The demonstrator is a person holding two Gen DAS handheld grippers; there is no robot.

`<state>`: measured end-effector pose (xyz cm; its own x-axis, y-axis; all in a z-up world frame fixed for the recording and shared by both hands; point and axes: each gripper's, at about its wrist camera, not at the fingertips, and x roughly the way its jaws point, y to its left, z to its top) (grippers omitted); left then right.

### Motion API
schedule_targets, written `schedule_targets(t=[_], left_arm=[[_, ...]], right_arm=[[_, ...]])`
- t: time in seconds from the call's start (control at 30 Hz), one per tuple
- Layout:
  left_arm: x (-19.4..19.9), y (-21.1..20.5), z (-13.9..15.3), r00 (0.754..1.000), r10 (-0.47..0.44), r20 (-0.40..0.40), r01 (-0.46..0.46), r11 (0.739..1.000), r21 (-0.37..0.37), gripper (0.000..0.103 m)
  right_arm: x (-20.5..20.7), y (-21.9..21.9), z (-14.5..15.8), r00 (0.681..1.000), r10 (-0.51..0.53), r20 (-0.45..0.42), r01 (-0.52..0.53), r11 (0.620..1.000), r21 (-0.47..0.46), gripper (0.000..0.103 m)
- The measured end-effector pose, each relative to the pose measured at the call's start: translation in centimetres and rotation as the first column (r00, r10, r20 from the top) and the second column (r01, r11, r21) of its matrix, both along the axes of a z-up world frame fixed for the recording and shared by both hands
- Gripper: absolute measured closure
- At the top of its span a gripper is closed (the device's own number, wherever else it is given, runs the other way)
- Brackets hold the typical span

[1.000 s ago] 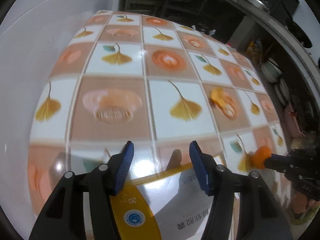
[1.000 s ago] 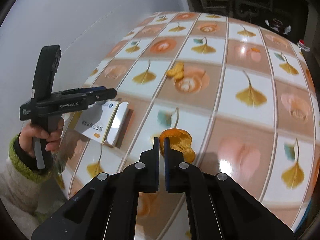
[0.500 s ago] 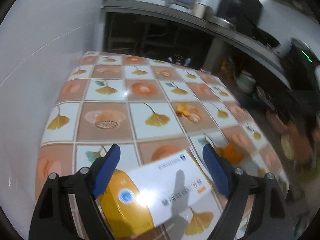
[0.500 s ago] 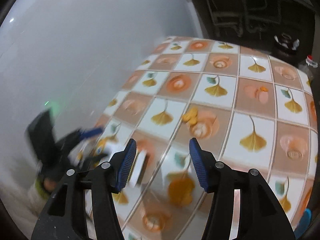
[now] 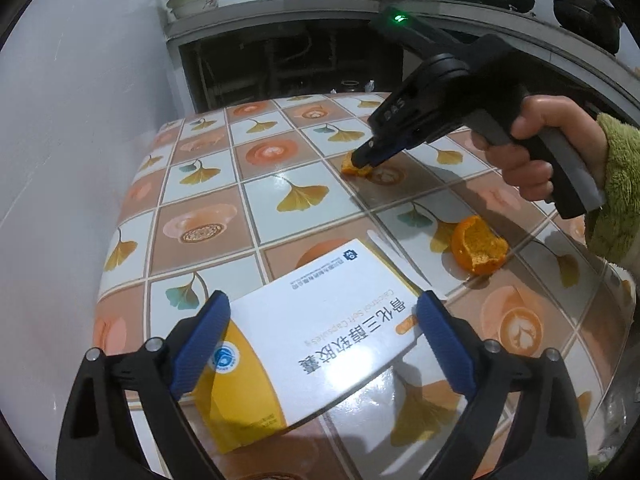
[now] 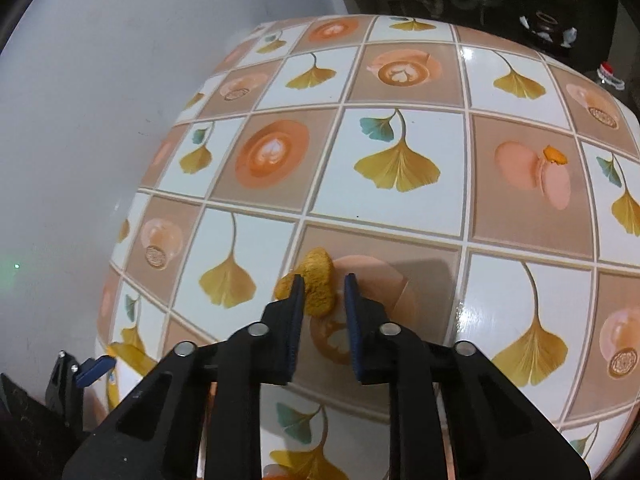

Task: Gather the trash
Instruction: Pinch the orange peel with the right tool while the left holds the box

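Observation:
A white and yellow medicine box (image 5: 320,340) lies flat on the tiled table (image 5: 288,168), between the blue pads of my left gripper (image 5: 322,340). Its jaws stand wide and are still opening; neither pad presses on the box. Farther back, my right gripper (image 5: 362,158), held by a hand (image 5: 532,152), points down at a small orange peel (image 5: 350,169). In the right wrist view that peel (image 6: 318,284) sits between the closing jaws of the right gripper (image 6: 325,292), with a gap left at the right pad. A larger peel half (image 5: 478,246) lies to the right of the box.
A tiny orange scrap (image 6: 554,155) lies farther back on the table. A white wall (image 5: 80,160) runs along the table's left side. Behind the table stands a dark shelf unit (image 5: 280,60) topped with bowls and pots. The left gripper's blue tip (image 6: 94,366) shows at the lower left.
My left gripper opened wide around the box and pulled back from it. My right gripper left the large peel on the table, moved to the far small peel, and is narrowing around it.

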<state>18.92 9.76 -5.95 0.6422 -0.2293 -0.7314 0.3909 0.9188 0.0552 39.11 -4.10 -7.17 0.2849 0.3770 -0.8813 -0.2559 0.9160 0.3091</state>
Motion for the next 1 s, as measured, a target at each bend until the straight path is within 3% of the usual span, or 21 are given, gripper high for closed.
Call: schedule_targets(t=[0.17,0.27,0.53,0.8,1.0], left_arm=[[-0.2,-0.2,0.0,1.000,0.004,0.002,-0.004,1.000,0.005,0.008],[-0.2,-0.3,0.0,1.000,0.007,0.003,-0.007,1.000,0.006,0.008],[-0.3,-0.3,-0.1,1.000,0.008,0.007,-0.008,1.000,-0.001,0.008],[-0.3,-0.3,0.0,1.000,0.007,0.006,-0.007,1.000,0.000,0.008],[-0.1,-0.3,-0.1,1.000,0.010,0.004,-0.010,1.000,-0.001,0.006]], right_arm=[[-0.1,0.4,0.0,1.000,0.016,0.023,-0.015,0.999,-0.038,0.100],[-0.2,0.4,0.0,0.999,0.022,0.039,-0.021,0.999,-0.047,0.103],[-1.8,-1.2,2.5,0.996,-0.011,0.085,0.008,0.999,0.037,0.103],[-8.8,-3.8,7.3,0.992,0.004,0.127,-0.028,0.981,0.190,0.103],[-12.4,-3.2,6.3,0.996,0.060,0.073,-0.074,0.977,0.201,0.103]])
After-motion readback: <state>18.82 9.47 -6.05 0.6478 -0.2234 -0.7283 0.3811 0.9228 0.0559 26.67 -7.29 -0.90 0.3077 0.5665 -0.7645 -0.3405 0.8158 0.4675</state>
